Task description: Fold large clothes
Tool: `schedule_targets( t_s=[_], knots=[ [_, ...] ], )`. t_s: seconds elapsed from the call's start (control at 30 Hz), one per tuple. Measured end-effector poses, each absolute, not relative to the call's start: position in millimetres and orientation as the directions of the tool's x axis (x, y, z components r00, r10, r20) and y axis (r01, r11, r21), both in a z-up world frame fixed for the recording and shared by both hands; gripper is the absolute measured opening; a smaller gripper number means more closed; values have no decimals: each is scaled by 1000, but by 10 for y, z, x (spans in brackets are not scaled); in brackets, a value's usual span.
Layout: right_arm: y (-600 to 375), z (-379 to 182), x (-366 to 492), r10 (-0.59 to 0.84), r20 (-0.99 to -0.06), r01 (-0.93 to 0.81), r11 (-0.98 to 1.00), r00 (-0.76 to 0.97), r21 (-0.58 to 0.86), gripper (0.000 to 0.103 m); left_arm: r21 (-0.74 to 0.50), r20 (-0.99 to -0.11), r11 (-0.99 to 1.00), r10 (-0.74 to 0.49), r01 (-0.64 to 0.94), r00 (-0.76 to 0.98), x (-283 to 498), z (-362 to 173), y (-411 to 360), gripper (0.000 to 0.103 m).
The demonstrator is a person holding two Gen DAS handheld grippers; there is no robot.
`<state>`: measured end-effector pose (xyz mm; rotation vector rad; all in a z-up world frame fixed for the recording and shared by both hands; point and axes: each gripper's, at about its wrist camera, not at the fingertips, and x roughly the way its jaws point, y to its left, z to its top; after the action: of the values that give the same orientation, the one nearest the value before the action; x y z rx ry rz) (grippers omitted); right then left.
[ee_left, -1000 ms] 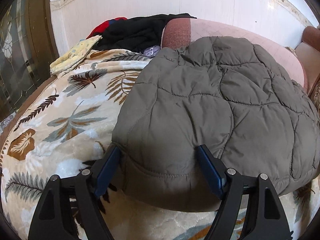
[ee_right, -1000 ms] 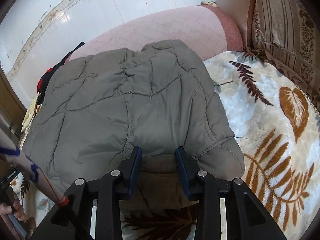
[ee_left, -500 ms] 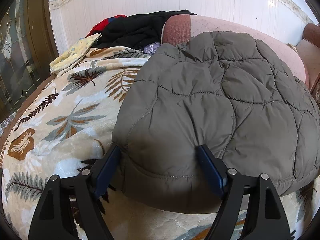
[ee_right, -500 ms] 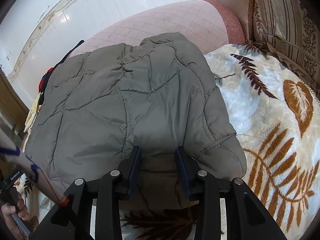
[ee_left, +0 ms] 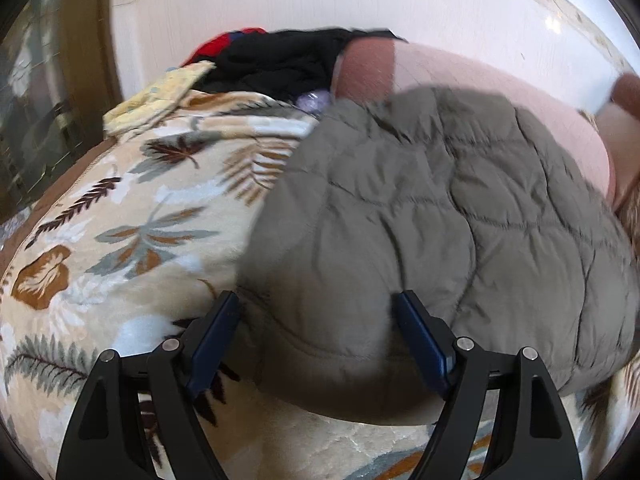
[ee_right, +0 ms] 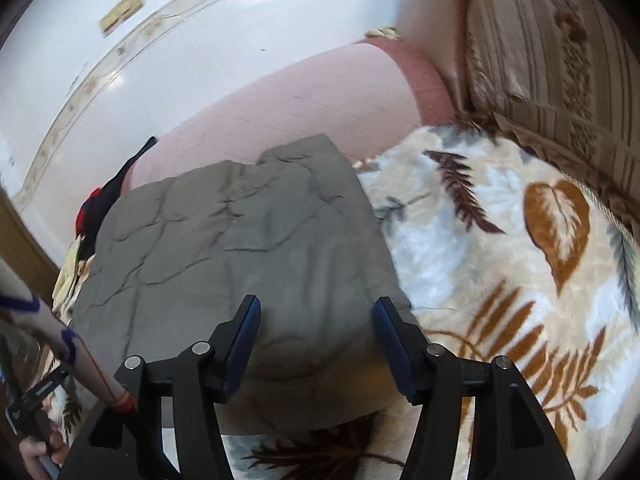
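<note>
A grey-green quilted jacket (ee_left: 420, 216) fills the centre and right of the left wrist view, lying folded on a plush leaf-print blanket (ee_left: 132, 240) that covers the bed. The left gripper (ee_left: 318, 312) sits at the bottom of that frame with its blue-padded fingers (ee_left: 424, 340) spread wide — the near hem of the jacket bulges between them, but the pads are not pressed together on it. Whether the fabric touches either pad is hard to tell through the blur.

In the right wrist view the same jacket (ee_right: 240, 248) lies in the centre and left of the frame, its top edge against a pink padded backrest (ee_right: 304, 104). The right gripper (ee_right: 318, 320) stands at the bottom centre, jaws apart, with the jacket's near edge lying between the fingers (ee_right: 244, 332) rather than clamped. The blanket (ee_right: 500, 264) spreads across the right half of the frame.

At the upper left of the left wrist view a heap of black and red clothes (ee_left: 276, 60) rests behind the jacket, with a pale yellow cloth (ee_left: 160, 96) beside it. A striped brown cushion (ee_right: 552, 56) occupies the upper right of the right wrist view — just beyond the blanket's edge. A hand (ee_right: 38, 452) gripping a handle shows in the lower left corner there.
</note>
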<state>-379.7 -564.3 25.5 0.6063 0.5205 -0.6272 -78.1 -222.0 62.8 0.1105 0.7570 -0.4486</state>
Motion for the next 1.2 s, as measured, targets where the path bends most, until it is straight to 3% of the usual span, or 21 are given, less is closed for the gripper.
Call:
schedule_targets(
  t_s=[0.13,0.23,0.27,0.33,0.53,0.7,0.83,0.87,0.9,0.97,1.07,1.2],
  knots=[
    [-5685,106,-3694,-334,-674,674,660,658,331,64,-68,-705,922,-315,381,636,-651,626,-2121,80],
    [-5699,190,-3771,-350,-645,673,648,679,356,65,-162,-759,918,-349,361,549,-502,509,-2019,83],
    [-5728,193,-3828,-362,-640,686,625,678,373,68,-204,-762,916,-370,344,532,-471,520,-1954,83],
    [-5835,168,-4019,-415,-643,745,533,643,401,85,-266,-759,913,-397,310,516,-431,550,-1836,86],
    [-6107,-301,-4354,-229,-579,623,265,782,736,85,-500,-773,845,-534,188,343,-336,310,-1616,93],
    [-6125,-619,-4277,-147,-541,560,161,828,813,85,-650,-717,754,-650,94,251,-289,64,-1577,97],
    [-6160,-644,-4138,-164,-503,528,204,849,824,88,-673,-687,727,-684,138,245,-228,-7,-1740,103],
    [-6159,-651,-4101,-161,-501,526,222,850,821,79,-659,-691,735,-675,157,259,-234,20,-1775,103],
    [-6139,-632,-4091,-169,-511,538,243,843,807,71,-639,-694,747,-662,184,283,-266,66,-1802,101],
    [-6098,-511,-4071,-184,-525,556,296,831,777,51,-592,-704,773,-634,227,320,-302,148,-1844,79],
    [-5962,-211,-3971,-255,-567,616,434,783,657,41,-486,-711,815,-578,315,401,-432,374,-1931,56],
    [-5702,134,-3947,-339,-568,645,561,750,518,37,-351,-719,856,-506,381,476,-609,556,-2029,49]
  ],
)
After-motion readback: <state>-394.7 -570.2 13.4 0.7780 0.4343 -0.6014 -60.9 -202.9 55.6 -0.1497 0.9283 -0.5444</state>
